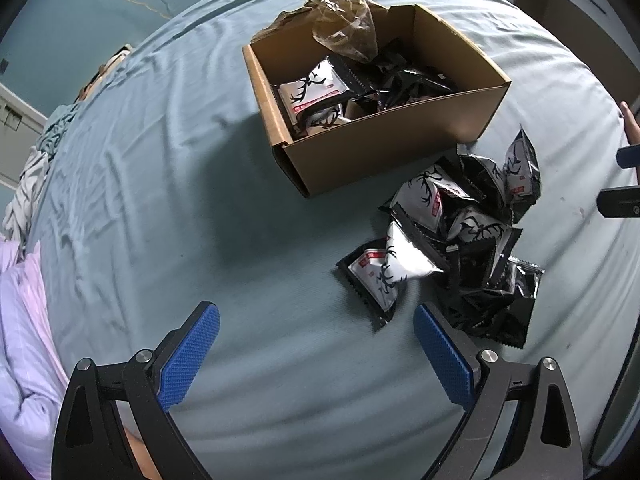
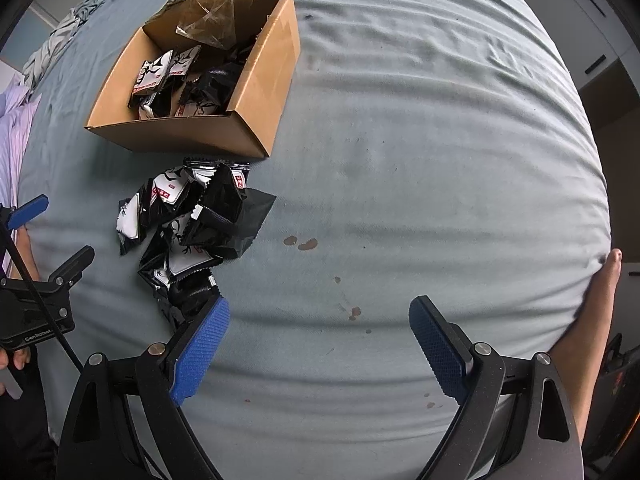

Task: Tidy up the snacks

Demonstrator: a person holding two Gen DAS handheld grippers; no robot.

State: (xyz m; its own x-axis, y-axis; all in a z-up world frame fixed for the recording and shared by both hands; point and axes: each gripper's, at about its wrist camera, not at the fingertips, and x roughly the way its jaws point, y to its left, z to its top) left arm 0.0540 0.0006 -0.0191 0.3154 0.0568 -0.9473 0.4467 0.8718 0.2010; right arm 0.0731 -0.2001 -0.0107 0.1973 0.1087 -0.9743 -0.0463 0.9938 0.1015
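Observation:
A brown cardboard box (image 1: 384, 140) (image 2: 256, 108) sits on the blue-grey bedsheet and holds several black-and-white snack packets (image 1: 312, 88) (image 2: 160, 72) and a crumpled clear bag (image 1: 344, 20) (image 2: 208, 16). A pile of the same snack packets (image 1: 452, 236) (image 2: 192, 224) lies on the sheet just in front of the box. My left gripper (image 1: 316, 320) hovers open over bare sheet, left of the pile. Over stained sheet, my right gripper (image 2: 320, 312) is open too, its left finger beside the pile's near end. Both hold nothing.
The bedsheet (image 2: 400, 140) is wrinkled, with brown stains (image 2: 306, 244). A lilac quilt (image 1: 24, 340) and bunched cloth (image 1: 28, 184) lie at the left edge. A person's arm (image 2: 592, 320) rests at the right. The other gripper (image 2: 40, 304) shows at the left of the right wrist view.

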